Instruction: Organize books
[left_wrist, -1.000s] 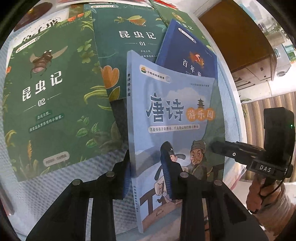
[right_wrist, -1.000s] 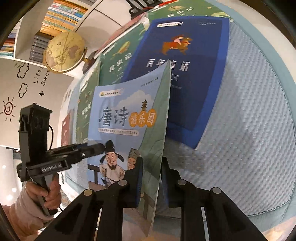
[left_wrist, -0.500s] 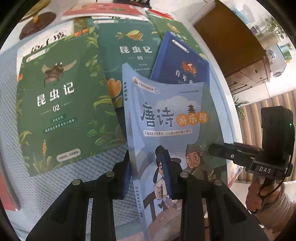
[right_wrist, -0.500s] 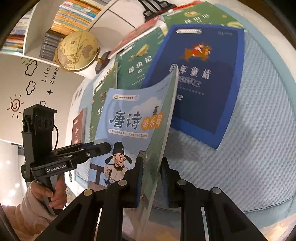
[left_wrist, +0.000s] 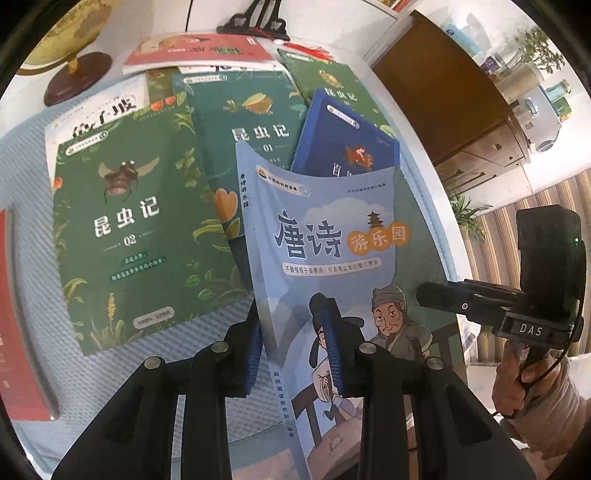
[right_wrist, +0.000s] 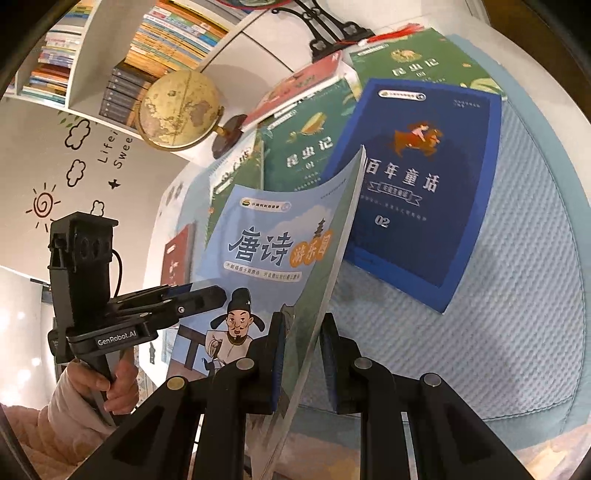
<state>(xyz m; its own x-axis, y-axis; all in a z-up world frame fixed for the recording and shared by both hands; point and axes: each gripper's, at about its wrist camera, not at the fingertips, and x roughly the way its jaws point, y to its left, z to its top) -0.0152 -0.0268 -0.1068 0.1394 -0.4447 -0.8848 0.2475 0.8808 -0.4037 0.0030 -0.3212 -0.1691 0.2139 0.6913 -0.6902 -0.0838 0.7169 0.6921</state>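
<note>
A light blue Tang-poetry book (left_wrist: 325, 243) is held up off the table, its cover bowed. My left gripper (left_wrist: 293, 350) is shut on its spine edge. My right gripper (right_wrist: 303, 354) is shut on its opposite edge; the book also shows in the right wrist view (right_wrist: 266, 251). Behind it on the blue mat lie a dark blue fairy-tale book (right_wrist: 424, 184), a green insect book 02 (left_wrist: 125, 229), a green insect book 01 (left_wrist: 243, 122) and a third green book (left_wrist: 332, 85).
A globe (right_wrist: 177, 110) stands at the table's back left. A red book (left_wrist: 195, 51) and a black stand (left_wrist: 255, 26) lie at the back. Another red book (left_wrist: 18, 332) sits at the left edge. Bookshelves (right_wrist: 110, 48) are behind.
Both grippers have raised the light blue book higher and pulled back from the table, so more of the books, globe and shelves behind show.
</note>
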